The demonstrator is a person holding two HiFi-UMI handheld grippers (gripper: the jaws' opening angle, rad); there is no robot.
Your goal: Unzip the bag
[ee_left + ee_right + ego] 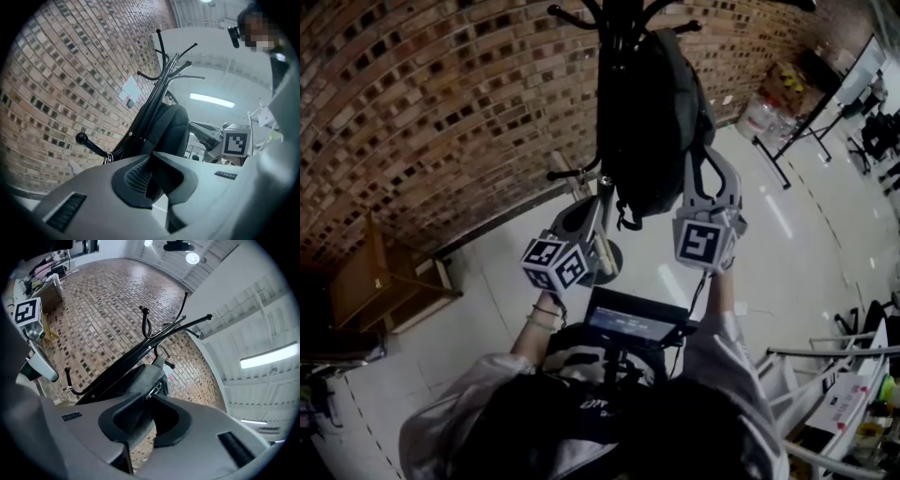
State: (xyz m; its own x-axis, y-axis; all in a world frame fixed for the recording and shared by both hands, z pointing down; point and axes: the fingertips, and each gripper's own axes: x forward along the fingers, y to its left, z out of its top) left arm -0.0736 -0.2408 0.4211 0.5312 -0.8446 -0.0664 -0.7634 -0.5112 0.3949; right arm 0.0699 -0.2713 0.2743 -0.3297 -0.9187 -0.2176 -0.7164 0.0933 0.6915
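Now, up against the brick wall (441, 103) we have the bag (652, 122), a dark backpack hanging from the hooks of a black coat rack (619, 23), and both tools are up at its lower half. The left hand-held gripper (602, 192) is at the bag's lower left side, just beside a small strap loop (628, 220) dangling from the bottom. Along that gripper's own view the jaws are drawn in close, with a dark fold of the bag pinched in the narrow gap between them. Over on the other side, the right hand-held gripper (149, 401) is in on the bag's right flank, and its jaws are closed down on a flap of grey fabric that runs between the pads and hangs out below them. A metal zipper pull (157, 389) sits right at the jaw tips, just above the pinched fabric. The rack's pole leans across both gripper views, hooks fanning out at the top. Pale floor (787, 253) spreads out beneath the person's raised arms.
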